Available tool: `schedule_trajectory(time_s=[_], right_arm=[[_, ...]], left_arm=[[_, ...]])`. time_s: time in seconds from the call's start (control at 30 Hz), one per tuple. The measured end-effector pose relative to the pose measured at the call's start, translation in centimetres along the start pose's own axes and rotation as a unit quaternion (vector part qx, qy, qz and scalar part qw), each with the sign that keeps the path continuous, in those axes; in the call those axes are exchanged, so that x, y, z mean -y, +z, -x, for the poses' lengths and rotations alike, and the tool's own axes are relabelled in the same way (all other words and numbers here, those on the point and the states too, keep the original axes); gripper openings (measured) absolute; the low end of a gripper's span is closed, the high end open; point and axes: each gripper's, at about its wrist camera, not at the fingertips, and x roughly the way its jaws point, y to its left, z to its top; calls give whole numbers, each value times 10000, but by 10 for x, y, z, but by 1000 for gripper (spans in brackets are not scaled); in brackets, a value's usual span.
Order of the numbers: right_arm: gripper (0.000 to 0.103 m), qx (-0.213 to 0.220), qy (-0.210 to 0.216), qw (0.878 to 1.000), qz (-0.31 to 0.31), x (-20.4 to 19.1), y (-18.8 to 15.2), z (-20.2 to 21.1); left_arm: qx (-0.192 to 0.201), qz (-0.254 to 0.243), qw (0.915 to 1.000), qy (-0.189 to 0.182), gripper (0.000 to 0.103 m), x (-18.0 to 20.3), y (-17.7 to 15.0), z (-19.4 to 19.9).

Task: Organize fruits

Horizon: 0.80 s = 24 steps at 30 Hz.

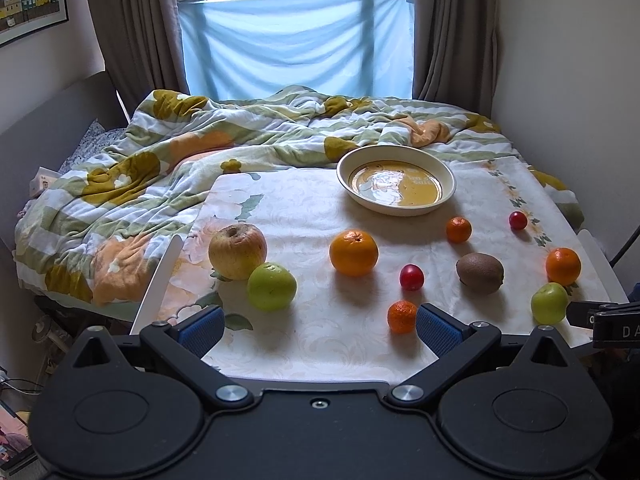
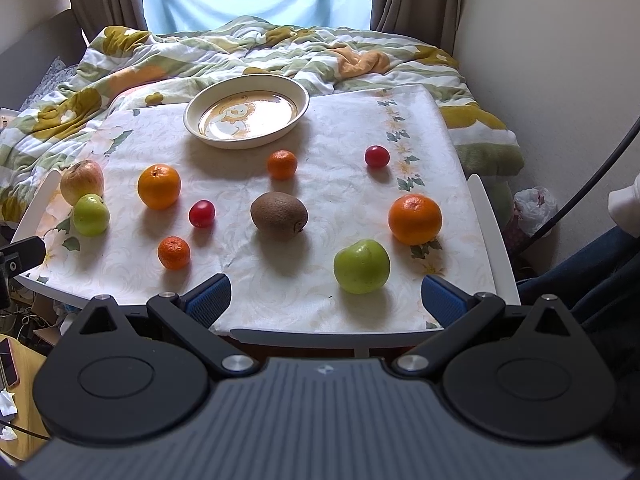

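Several fruits lie loose on a small table with a floral cloth. An empty cream bowl stands at the far side. At the left are a yellow-red apple and a green apple, touching. A large orange, a kiwi, a red plum and a small mandarin lie mid-table. My left gripper is open at the near edge. My right gripper is open, a second green apple just ahead.
An orange, another mandarin and a second plum lie toward the right and far side. A rumpled duvet covers the bed behind. A wall stands close on the right.
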Motion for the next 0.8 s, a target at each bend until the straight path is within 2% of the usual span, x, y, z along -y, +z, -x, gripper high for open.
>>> schedule_trajectory(time_s=[0.8], right_arm=[[103,-3,16,10000,20,-2,2,-4]], left_arm=[[-9,-4,10000,1,103,-2,2,-2]])
